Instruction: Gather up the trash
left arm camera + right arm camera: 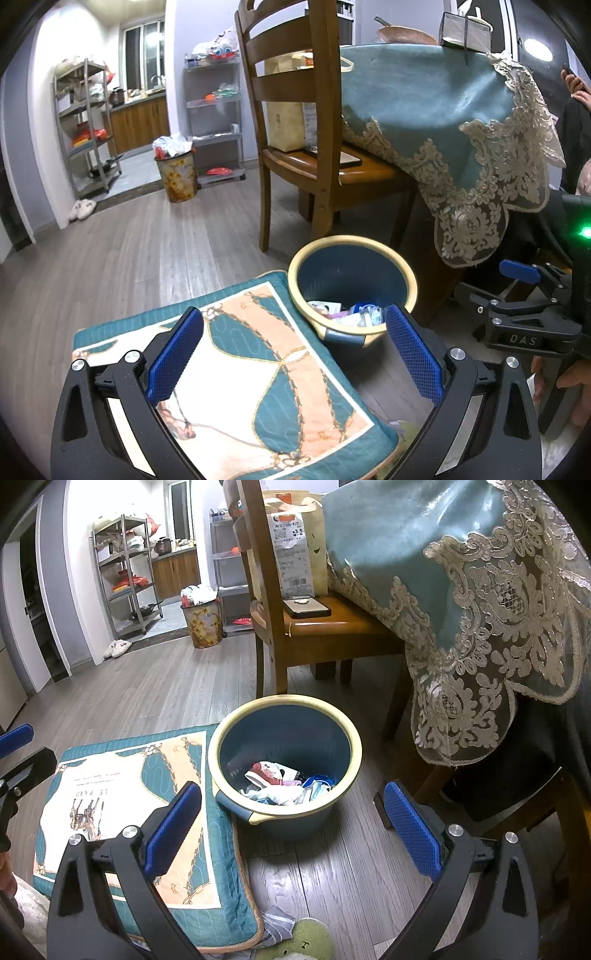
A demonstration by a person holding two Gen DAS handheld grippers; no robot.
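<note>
I hold both grippers, left point(293, 354) and right point(291, 830), fingers wide apart, empty, bin point(284, 760) ahead; cushion point(122, 812) reads "LE PARD".

Left gripper point(293, 354) wide open over a cushion point(258, 369) on the floor point(129, 258), holding nothing. Bin point(352, 291) touching the cushion's far right corner, trash point(347, 312) at its bottom. Right gripper point(517, 295) at the right edge, beside the bin. Chair point(314, 147) behind, against a cloth-draped table point(443, 110).
</note>
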